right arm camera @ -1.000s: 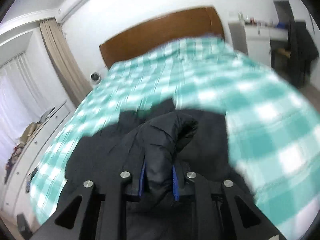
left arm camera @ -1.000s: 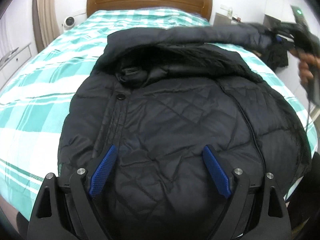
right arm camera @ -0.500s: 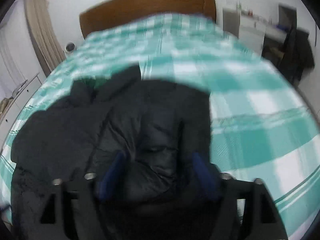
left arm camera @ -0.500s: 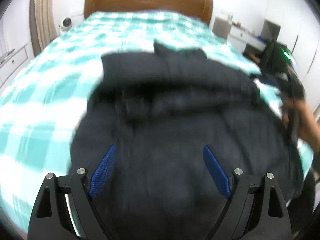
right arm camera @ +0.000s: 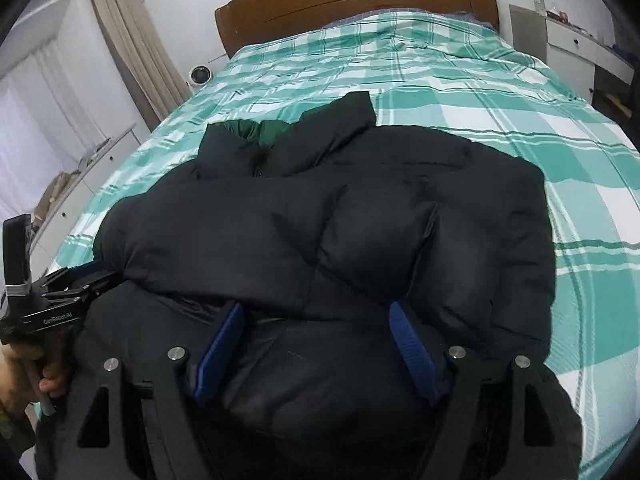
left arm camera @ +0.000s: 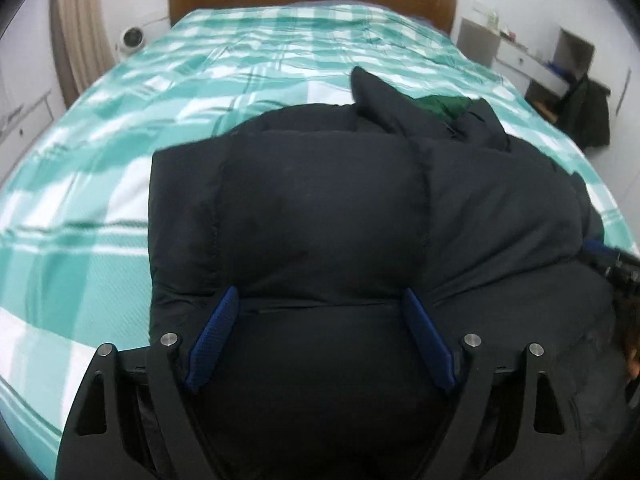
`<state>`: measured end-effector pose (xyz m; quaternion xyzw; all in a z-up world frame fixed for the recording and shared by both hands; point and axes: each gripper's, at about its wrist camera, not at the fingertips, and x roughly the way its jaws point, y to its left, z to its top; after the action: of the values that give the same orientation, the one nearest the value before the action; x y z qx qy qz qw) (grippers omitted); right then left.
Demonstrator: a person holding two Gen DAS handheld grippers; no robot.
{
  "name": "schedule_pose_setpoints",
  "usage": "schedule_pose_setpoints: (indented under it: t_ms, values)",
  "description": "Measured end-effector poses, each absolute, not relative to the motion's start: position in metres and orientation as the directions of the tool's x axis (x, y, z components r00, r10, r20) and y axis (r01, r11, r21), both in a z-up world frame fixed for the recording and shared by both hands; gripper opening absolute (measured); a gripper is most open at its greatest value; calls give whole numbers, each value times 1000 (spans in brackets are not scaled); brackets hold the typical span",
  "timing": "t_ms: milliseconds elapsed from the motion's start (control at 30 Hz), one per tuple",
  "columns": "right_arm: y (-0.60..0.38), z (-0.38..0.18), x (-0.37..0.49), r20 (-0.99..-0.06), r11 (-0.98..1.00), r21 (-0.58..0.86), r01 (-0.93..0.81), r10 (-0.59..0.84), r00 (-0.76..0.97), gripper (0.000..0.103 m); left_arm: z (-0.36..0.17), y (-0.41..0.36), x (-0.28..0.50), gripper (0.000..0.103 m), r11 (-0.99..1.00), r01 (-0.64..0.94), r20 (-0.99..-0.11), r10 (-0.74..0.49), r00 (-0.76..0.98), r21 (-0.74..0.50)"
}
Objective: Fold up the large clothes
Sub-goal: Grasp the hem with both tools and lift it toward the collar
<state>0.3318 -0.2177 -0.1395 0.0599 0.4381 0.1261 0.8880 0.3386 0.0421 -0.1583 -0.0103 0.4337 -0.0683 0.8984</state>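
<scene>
Black padded jacket (left arm camera: 320, 208) lies on the bed (left arm camera: 248, 64), near the foot end, spread over the green and white checked cover. A sleeve or side panel is folded across the body of the jacket; its puffy edge runs crosswise in both views. The collar (right arm camera: 344, 120) points toward the brown wooden headboard (right arm camera: 360, 0), with a strip of dark green lining (right arm camera: 276, 128) showing at the neck.

Left tongs (left arm camera: 320, 332) hang over the near part of the jacket. Blue pads (left arm camera: 212, 340) stand wide apart and are closing slightly. Jacket fabric lies below and between them, but the pads do not press on it.

Right tongs (right arm camera: 316, 344) also stand wide apart above the near hem, with jacket fabric bulging between the blue pads (right arm camera: 412, 348); nothing is gripped.

In the right wrist view the left tongs show at the far left edge, held in a hand (right arm camera: 28, 364), with their tips at the jacket's side edge. Whether they touch the cloth there I cannot tell.

Beside the bed: beige curtain (right arm camera: 132, 40), a small round white device (right arm camera: 199, 75) near the headboard, a white cabinet (left arm camera: 516, 60) on the other side.
</scene>
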Motion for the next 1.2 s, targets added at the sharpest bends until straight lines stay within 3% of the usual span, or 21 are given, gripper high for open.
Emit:
schedule_pose_setpoints:
  t_ms: [233, 433, 600, 700, 867, 1200]
  values:
    - [-220, -153, 329, -755, 964, 199, -179, 267, 599, 77, -133, 36, 329, 84, 995, 91, -802, -77, 593, -29]
    - [-217, -155, 333, -746, 964, 197, -178, 265, 611, 77, -80, 37, 345, 94, 983, 86, -720, -179, 671, -164]
    - [-217, -154, 332, -745, 963, 199, -179, 268, 611, 77, -128, 48, 394, 94, 986, -18, -794, -121, 596, -163]
    - [-218, -154, 329, -735, 960, 209, -185, 279, 618, 77, -164, 58, 398, 96, 979, -25, -800, -150, 580, -201]
    - [-219, -157, 328, -726, 959, 213, -187, 284, 627, 77, -174, 53, 394, 100, 988, -23, -787, -105, 608, -150]
    - [-217, -159, 327, -720, 962, 201, -186, 274, 637, 77, -183, 54, 399, 102, 986, -1, -778, -132, 614, -168]
